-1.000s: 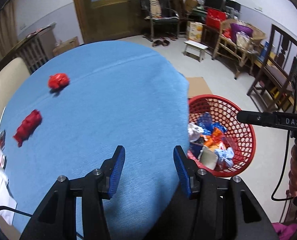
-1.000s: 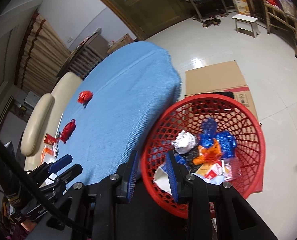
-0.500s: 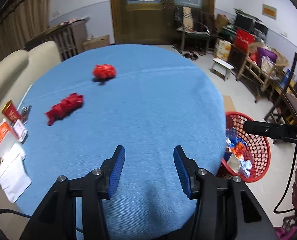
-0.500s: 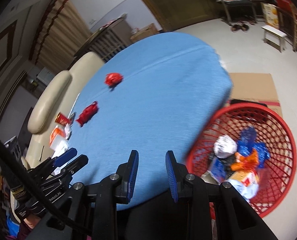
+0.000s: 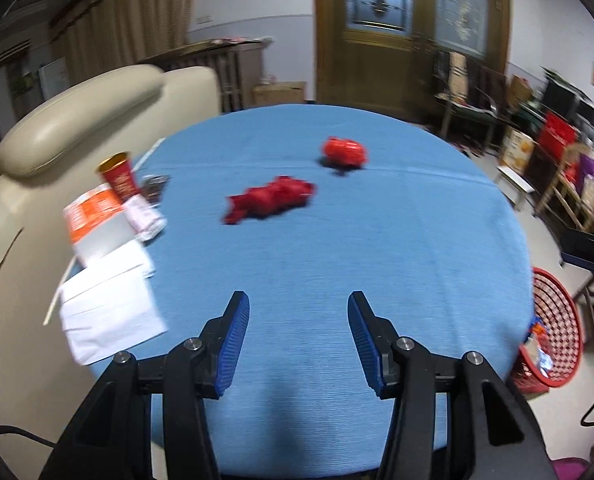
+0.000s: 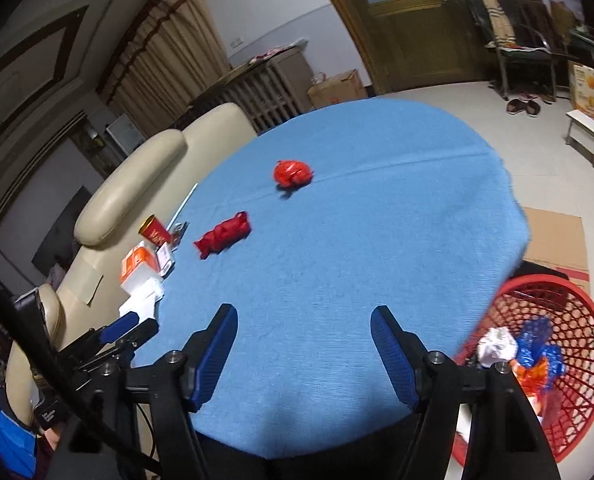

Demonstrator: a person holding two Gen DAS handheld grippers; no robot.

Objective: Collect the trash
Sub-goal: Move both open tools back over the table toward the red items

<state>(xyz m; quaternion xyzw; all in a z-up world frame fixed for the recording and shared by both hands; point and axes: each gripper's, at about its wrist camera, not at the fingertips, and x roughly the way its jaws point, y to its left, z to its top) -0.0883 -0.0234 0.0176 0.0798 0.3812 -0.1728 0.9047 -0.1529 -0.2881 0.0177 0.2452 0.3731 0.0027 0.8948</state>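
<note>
Two crumpled red wrappers lie on the round blue table (image 5: pixel 377 240): a long one (image 5: pixel 271 202) (image 6: pixel 224 237) and, farther back, a balled one (image 5: pixel 344 153) (image 6: pixel 292 173). My left gripper (image 5: pixel 298 320) hovers open over the near part of the table, well short of both, with nothing between its blue pads. My right gripper (image 6: pixel 304 332) is also over the near table edge; its jaws are opening and hold nothing. The red mesh basket (image 6: pixel 577 360) (image 5: pixel 557 328) stands on the floor at the right, with several crumpled wrappers in it.
Boxes, white papers and a red cup (image 5: pixel 119 176) crowd the table's left edge beside a cream sofa (image 5: pixel 57 140). Flat cardboard (image 6: pixel 557 236) lies on the floor behind the basket. Chairs, a stool and shelves stand at the far right.
Both views have swung left from the basket toward the table and its red wrappers. The right gripper's jaws, nearly together before, now stand wide apart. The left gripper's gap looks unchanged.
</note>
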